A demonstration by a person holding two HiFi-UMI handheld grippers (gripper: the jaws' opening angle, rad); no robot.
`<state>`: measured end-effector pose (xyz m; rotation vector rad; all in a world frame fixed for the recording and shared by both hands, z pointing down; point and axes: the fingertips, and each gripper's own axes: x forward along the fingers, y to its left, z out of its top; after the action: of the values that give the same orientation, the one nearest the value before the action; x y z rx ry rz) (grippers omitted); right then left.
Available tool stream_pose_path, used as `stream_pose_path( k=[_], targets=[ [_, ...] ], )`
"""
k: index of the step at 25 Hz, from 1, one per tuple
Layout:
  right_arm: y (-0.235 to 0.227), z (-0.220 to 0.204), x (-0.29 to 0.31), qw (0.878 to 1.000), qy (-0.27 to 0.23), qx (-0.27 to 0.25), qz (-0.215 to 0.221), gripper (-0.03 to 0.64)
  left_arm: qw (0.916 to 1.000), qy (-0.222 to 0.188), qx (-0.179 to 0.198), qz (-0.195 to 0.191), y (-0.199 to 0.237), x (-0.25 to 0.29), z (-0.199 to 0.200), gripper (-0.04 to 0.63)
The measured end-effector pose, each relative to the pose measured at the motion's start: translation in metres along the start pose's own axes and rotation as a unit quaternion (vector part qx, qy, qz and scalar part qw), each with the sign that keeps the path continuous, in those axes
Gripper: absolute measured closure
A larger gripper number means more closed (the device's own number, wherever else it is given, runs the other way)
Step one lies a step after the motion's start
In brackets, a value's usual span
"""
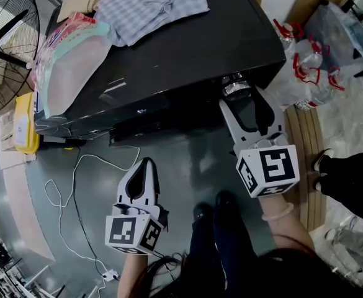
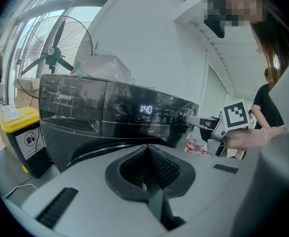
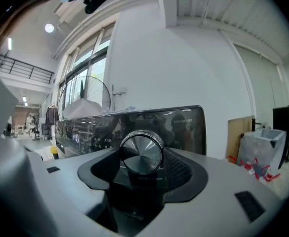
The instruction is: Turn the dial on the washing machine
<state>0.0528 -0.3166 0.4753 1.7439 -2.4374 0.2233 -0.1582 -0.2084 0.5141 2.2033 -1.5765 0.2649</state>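
A dark front-loading washing machine (image 1: pixel 187 48) stands ahead, its display (image 2: pixel 145 109) lit. At the panel's right end is the round silver dial (image 1: pixel 235 89). My right gripper (image 1: pixel 238 93) reaches level to the dial, one finger on each side of it. In the right gripper view the dial (image 3: pixel 142 152) fills the gap between the pads, so the jaws are shut on it. The left gripper view shows that same right gripper (image 2: pixel 196 121) at the panel's right end. My left gripper (image 1: pixel 145 164) hangs lower and to the left, away from the machine, shut on nothing (image 2: pixel 146 157).
Folded clothes (image 1: pixel 150 5) and bagged items (image 1: pixel 76 61) lie on the machine's top. A yellow bin (image 1: pixel 25 123) and a standing fan (image 1: pixel 4 48) are to its left. A white cable (image 1: pixel 69 191) trails over the floor. Bags of bottles (image 1: pixel 305 67) sit to the right, near someone's shoe (image 1: pixel 322 160).
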Motion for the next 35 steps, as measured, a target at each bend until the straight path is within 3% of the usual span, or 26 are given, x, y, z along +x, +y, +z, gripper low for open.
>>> stream_pose_path(
  k=[3,7,17,20,23,35],
  targets=[
    [-0.001,0.000,0.000,0.999,-0.002,0.043,-0.003,0.322,1.0000,0.001,-0.001,-0.001,-0.001,0.000,-0.002,0.578],
    [-0.001,0.000,0.000,0.999,-0.001,0.033,-0.002,0.322,1.0000,0.003,-0.002,-0.004,-0.003,-0.001,-0.004,0.578],
    [0.010,-0.002,0.004,0.996,0.016,-0.092,0.000,0.265,0.9998,0.014,0.004,-0.010,-0.003,-0.004,-0.010,0.578],
    [0.009,0.003,0.004,0.994,0.009,-0.105,-0.010,0.272,0.9998,0.015,0.004,-0.009,0.000,-0.005,-0.010,0.578],
    [0.005,0.003,0.003,0.994,0.010,-0.110,-0.019,0.325,0.9998,0.016,0.005,-0.010,0.000,-0.005,-0.010,0.578],
    [0.000,0.000,0.002,0.999,-0.004,-0.029,-0.020,0.324,0.9995,0.022,0.006,-0.021,-0.005,-0.002,-0.014,0.578]
  ],
)
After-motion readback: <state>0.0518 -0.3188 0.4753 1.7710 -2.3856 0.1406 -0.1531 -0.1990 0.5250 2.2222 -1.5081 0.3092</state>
